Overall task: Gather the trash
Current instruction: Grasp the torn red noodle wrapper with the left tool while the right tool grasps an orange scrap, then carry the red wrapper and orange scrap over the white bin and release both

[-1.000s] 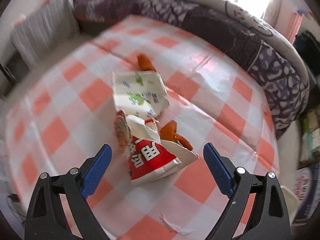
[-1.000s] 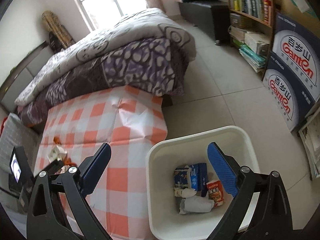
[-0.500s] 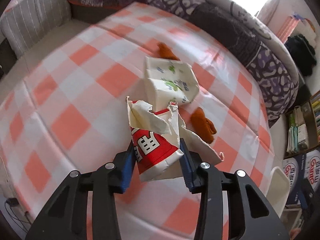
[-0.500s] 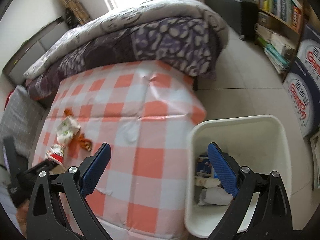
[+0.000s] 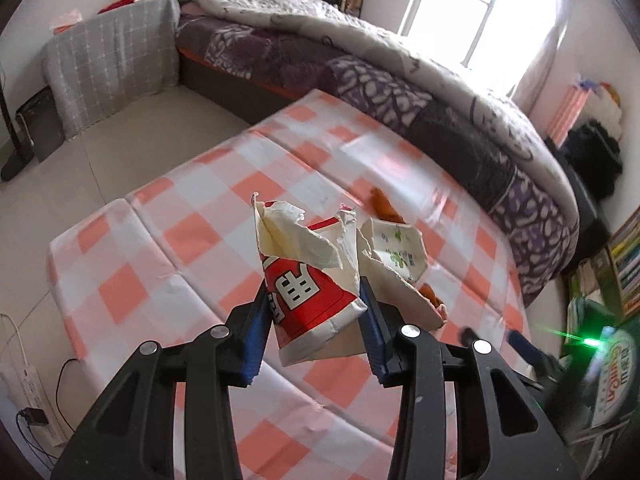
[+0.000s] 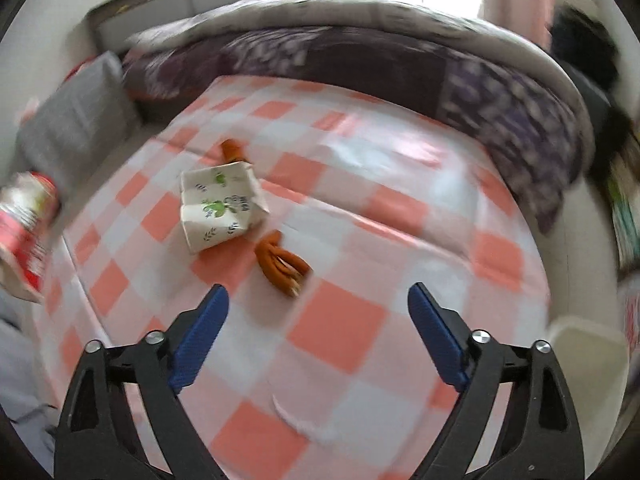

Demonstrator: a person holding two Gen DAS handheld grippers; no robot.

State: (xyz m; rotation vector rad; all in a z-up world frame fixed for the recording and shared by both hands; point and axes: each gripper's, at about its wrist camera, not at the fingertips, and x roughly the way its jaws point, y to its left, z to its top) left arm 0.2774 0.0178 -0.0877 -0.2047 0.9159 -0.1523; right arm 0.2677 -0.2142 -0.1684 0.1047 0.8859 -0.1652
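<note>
On the checked table [image 6: 336, 332], your right gripper [image 6: 318, 320] gapes over blurred orange scraps [image 6: 282, 264]. Your left gripper [image 5: 314, 316] clamps the torn red carton [image 5: 308, 300], which half hides the white carton [image 5: 394, 254].

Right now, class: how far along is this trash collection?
In hand: the left gripper holds the torn red cup above the table. Left: the white carton and orange scraps lie there; the right gripper is open above them.

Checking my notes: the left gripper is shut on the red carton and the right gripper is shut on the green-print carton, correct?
Not quite. The left gripper is shut on the red carton, but the right gripper is open and empty; the right wrist view shows the green-print carton lying on the checked cloth.
</note>
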